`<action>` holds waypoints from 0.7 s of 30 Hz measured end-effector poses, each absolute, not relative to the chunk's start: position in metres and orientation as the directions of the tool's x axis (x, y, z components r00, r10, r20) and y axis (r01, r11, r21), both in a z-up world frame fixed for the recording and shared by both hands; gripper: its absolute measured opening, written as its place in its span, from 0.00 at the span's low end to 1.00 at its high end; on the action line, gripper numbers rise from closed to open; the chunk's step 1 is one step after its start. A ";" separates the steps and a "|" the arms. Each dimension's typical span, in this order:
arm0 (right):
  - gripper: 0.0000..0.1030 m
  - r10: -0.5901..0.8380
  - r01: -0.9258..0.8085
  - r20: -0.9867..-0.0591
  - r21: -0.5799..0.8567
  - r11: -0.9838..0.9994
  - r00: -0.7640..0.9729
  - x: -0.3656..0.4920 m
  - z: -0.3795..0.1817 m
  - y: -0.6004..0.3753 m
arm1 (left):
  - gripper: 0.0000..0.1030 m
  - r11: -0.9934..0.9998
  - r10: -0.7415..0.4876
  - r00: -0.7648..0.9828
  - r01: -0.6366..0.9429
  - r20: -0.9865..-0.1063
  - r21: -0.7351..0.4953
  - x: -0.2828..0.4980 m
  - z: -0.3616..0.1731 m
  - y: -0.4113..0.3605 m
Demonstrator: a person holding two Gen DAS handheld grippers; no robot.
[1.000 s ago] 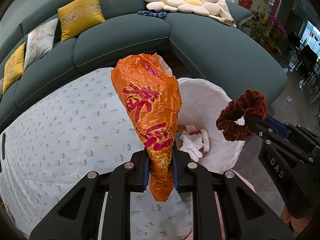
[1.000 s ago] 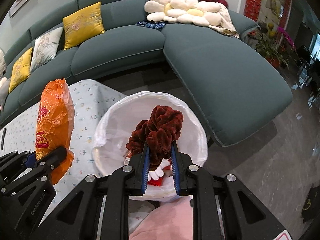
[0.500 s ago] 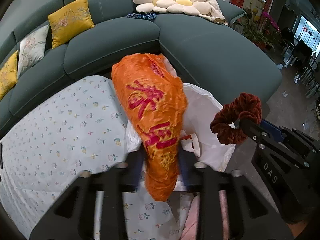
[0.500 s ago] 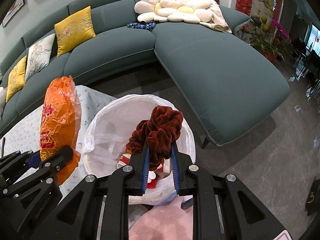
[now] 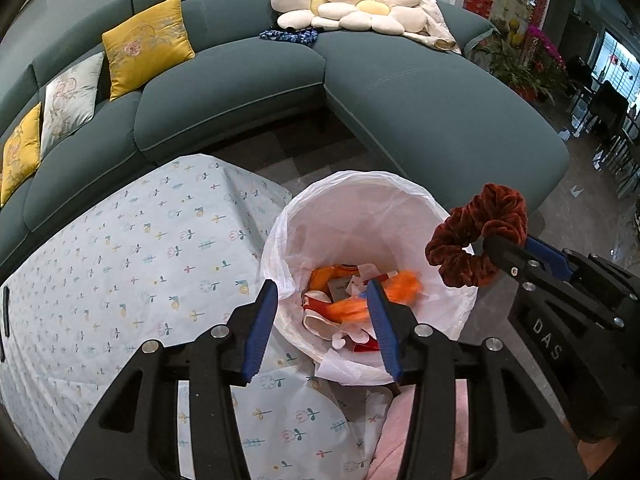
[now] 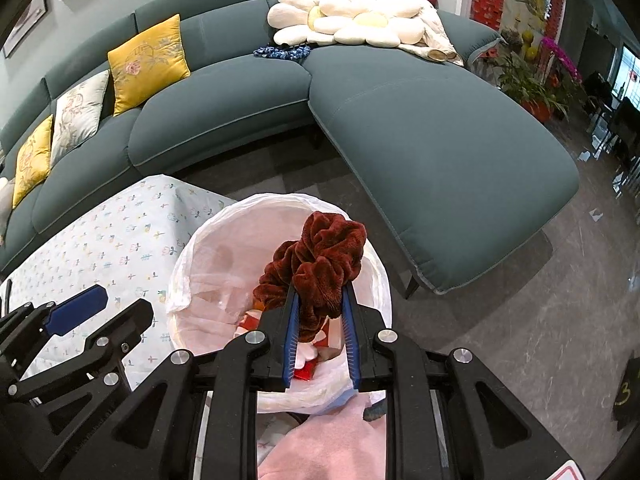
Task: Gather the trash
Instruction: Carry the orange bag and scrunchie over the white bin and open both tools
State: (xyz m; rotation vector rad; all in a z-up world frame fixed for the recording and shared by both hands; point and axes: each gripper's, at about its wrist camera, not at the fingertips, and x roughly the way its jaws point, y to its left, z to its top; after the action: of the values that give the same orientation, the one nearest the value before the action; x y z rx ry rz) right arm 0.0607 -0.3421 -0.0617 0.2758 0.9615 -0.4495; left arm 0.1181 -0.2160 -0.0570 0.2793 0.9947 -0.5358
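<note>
The crumpled orange snack bag (image 5: 402, 285) lies blurred among wrappers inside the white-lined trash bin (image 5: 360, 179), beside the table corner. My left gripper (image 5: 320, 286) hovers above the bin's near rim; its jaws are opening and nothing is between them. My right gripper (image 6: 320, 290) is shut on a dark red velvet scrunchie (image 6: 322, 256), held over the bin (image 6: 192, 252). In the left wrist view the scrunchie (image 5: 476, 236) hangs over the bin's right rim. In the right wrist view the left gripper (image 6: 120, 306) sits at lower left.
A table under a flower-print cloth (image 5: 120, 260) lies left of the bin. A teal corner sofa (image 5: 400, 100) with yellow cushions (image 5: 146, 42) and a flower-shaped pillow (image 5: 348, 8) curves behind. Pink cloth (image 6: 332, 440) lies just below the grippers. Potted plants (image 5: 520, 68) stand far right.
The left gripper let go of the orange bag, which fell into the bin, and its jaws have spread apart. The right gripper keeps hold of the scrunchie above the bin.
</note>
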 end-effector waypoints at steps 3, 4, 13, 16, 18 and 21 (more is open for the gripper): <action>0.18 -0.244 0.478 -0.835 0.025 0.878 0.493 0.062 -0.061 -0.340 | 0.43 0.841 -0.297 0.432 0.540 -0.852 -0.020 0.118 -0.057 -0.213; 0.18 -0.245 0.476 -0.835 0.024 0.879 0.493 0.063 -0.060 -0.339 | 0.43 0.842 -0.297 0.432 0.539 -0.852 -0.020 0.118 -0.057 -0.212; 0.20 -0.238 0.457 -0.834 0.019 0.889 0.498 0.070 -0.057 -0.329 | 0.43 0.852 -0.291 0.431 0.522 -0.854 -0.026 0.120 -0.058 -0.204; 0.22 -0.236 0.450 -0.834 0.017 0.893 0.499 0.072 -0.056 -0.326 | 0.43 0.855 -0.288 0.432 0.517 -0.855 -0.027 0.121 -0.058 -0.202; 0.23 -0.240 0.448 -0.831 0.012 0.894 0.501 0.072 -0.056 -0.323 | 0.43 0.858 -0.286 0.431 0.512 -0.856 -0.028 0.122 -0.058 -0.200; 0.26 -0.238 0.444 -0.832 0.011 0.896 0.502 0.073 -0.056 -0.322 | 0.48 0.863 -0.279 0.435 0.504 -0.856 -0.025 0.124 -0.058 -0.197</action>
State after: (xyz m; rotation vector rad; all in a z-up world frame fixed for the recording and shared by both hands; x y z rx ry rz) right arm 0.0734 -0.3221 -0.0557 0.2358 0.9614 -0.4163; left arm 0.1236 -0.1972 -0.0585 0.2497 1.0094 -0.4938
